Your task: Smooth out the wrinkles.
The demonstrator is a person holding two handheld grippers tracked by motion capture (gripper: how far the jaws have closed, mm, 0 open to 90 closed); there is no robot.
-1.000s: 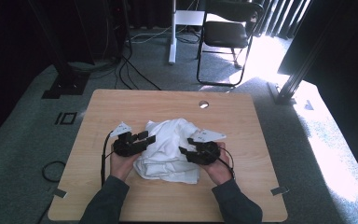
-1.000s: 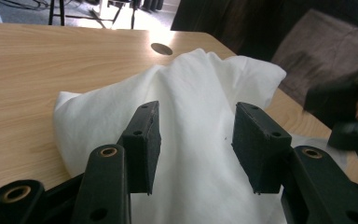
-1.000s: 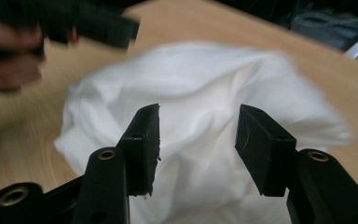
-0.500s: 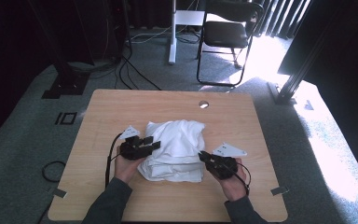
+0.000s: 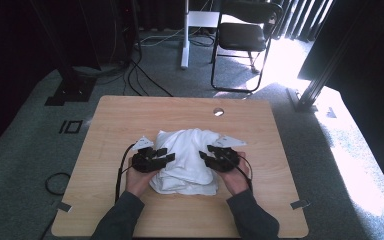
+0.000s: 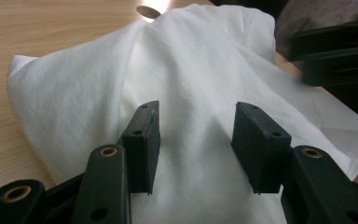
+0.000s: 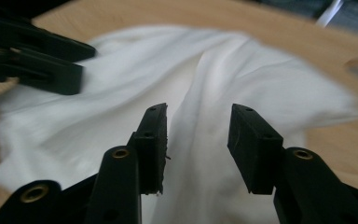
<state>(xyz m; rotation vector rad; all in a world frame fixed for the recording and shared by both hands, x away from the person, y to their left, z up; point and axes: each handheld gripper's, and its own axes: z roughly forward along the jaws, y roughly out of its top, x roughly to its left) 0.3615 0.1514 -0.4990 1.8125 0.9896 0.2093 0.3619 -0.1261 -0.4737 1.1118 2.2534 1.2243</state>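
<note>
Sunlit floor lies past the table [image 5: 130, 115], where the right gripper [image 5: 211, 153] came back beside the left gripper [image 5: 163, 155], both released over the white cloth [image 5: 187, 150], likely for another fold.

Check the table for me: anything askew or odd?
Nothing damaged or spilled. The white cloth lies bunched and unevenly folded mid-table, between the open left gripper and open right gripper.

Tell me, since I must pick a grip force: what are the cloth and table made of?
Cloth: apparently thin white woven fabric, matte; it drapes in soft creases. Table: looks like light wood or wood-look laminate, smooth, with visible grain.
</note>
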